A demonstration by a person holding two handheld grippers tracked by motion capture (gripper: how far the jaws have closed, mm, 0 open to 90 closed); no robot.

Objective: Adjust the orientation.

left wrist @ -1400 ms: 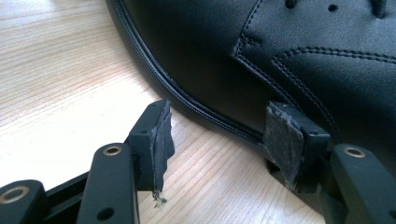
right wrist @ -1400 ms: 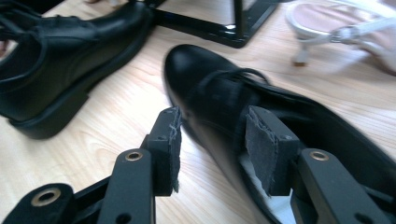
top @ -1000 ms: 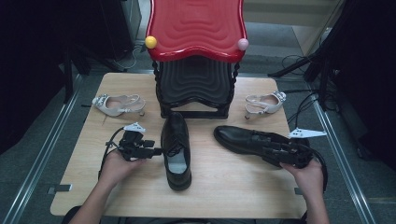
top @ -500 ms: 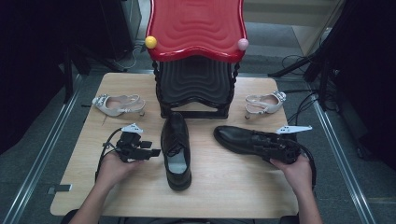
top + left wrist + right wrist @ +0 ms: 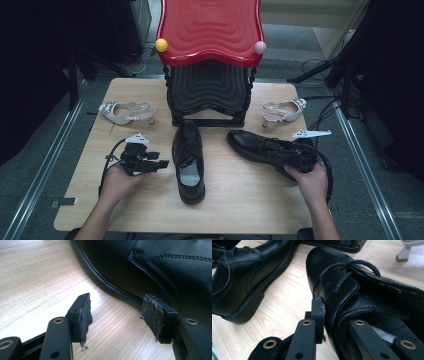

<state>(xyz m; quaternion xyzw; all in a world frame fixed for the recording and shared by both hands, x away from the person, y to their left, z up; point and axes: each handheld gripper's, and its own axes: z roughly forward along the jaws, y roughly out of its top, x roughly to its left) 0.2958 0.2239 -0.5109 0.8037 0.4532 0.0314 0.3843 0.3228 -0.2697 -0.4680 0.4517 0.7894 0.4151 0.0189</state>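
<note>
Two black lace-up shoes lie on the wooden table (image 5: 235, 200). The middle shoe (image 5: 189, 161) points toward the stool; my left gripper (image 5: 161, 164) rests just left of it, open, with bare wood between its pads (image 5: 85, 312) and the shoe's side (image 5: 150, 265) just beyond. The right shoe (image 5: 257, 145) lies slanted with its toe to the left. My right gripper (image 5: 296, 152) has just been closing on its heel end. One pad (image 5: 318, 306) presses on the outer side wall (image 5: 367, 290), and the other jaw reaches inside the opening.
A red-topped stool (image 5: 210, 30) stacked on black ones (image 5: 209, 92) stands at the back centre. A silver heeled sandal (image 5: 127, 111) lies at the back left and another (image 5: 284, 110) at the back right. The middle shoe (image 5: 244, 272) also lies beside the held one.
My right hand has slid a little to the left along the right shoe's heel end and its jaws have closed onto the side wall. The left hand and both shoes have stayed put.
</note>
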